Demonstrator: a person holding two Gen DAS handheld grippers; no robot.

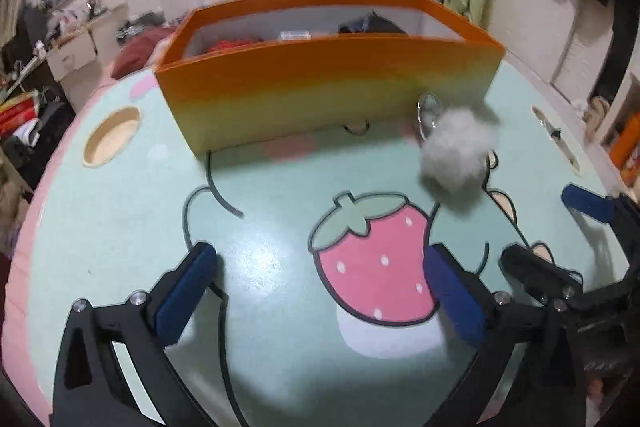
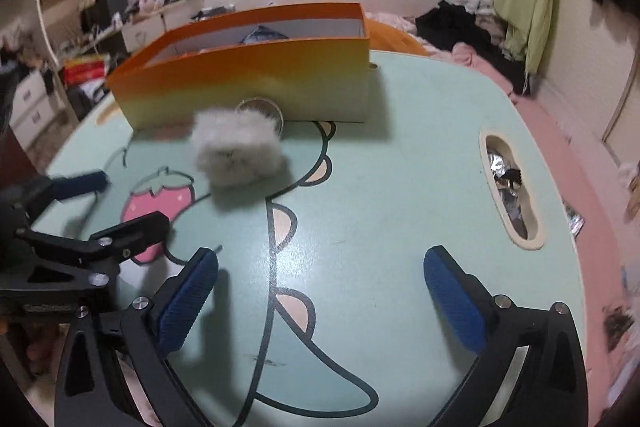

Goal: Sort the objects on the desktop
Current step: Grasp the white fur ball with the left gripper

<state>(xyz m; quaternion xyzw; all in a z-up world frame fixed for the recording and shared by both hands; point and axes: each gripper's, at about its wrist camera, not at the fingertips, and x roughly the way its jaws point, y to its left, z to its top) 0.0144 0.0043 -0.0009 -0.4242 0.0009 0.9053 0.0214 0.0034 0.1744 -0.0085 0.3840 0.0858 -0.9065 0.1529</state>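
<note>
A fluffy grey-white pompom (image 1: 460,151) lies on the mint table (image 1: 280,355) just in front of the orange box (image 1: 328,83). A clear round ring or lens (image 1: 429,111) lies behind it against the box. My left gripper (image 1: 320,295) is open and empty, above the strawberry print, with the pompom ahead to its right. My right gripper (image 2: 320,299) is open and empty; the pompom (image 2: 238,153) is ahead to its left, the box (image 2: 248,83) behind it. Each gripper shows at the edge of the other's view.
The box holds red and dark items (image 1: 372,23). The table has a round cup hole (image 1: 112,137) at the left and an oval slot (image 2: 510,187) at the right with foil in it. Clothes and clutter lie beyond the table.
</note>
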